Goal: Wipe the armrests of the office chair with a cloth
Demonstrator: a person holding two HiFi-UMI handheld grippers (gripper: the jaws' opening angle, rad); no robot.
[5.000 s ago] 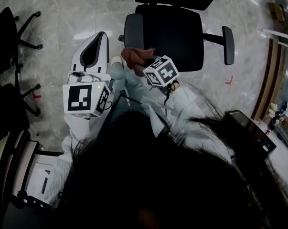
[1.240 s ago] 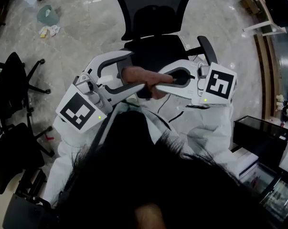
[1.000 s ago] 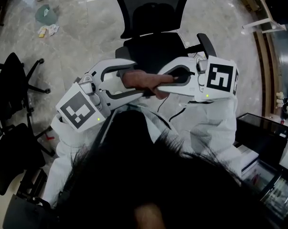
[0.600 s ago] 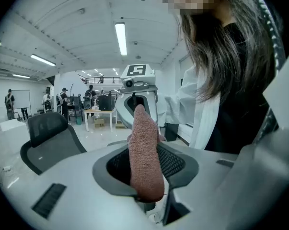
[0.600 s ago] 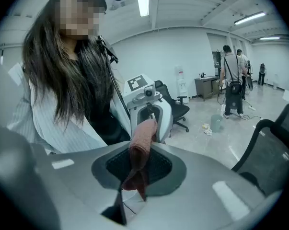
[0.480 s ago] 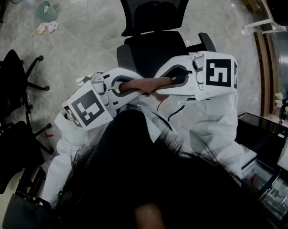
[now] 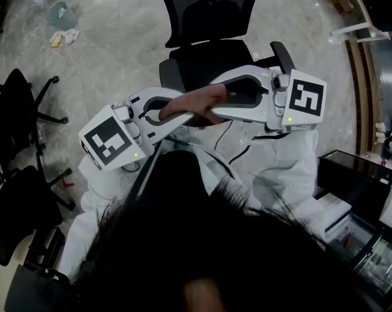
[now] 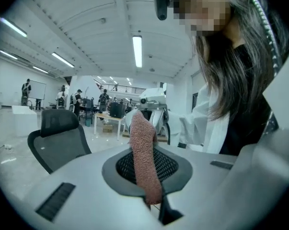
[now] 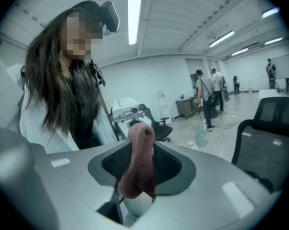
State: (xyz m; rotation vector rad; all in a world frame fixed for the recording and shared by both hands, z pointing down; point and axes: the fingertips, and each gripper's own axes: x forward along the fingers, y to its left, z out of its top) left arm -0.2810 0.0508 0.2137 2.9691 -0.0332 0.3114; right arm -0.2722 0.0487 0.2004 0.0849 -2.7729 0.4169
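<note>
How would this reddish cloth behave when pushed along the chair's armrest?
Likely floppy: the cloth folds over on itself. Its nubby weave should drag rather than slip, so it may bunch. Probably light, since it looks thin.

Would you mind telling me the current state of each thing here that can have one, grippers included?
cloth: bunched into a roll, held between both grippers, clear of the chair.
left gripper: jaws have just been closing, now shut on one end of the cloth.
right gripper: shut on the other end of the cloth.
office chair: seat unoccupied, nothing touching it.
armrests: neither touched by the cloth.
</note>
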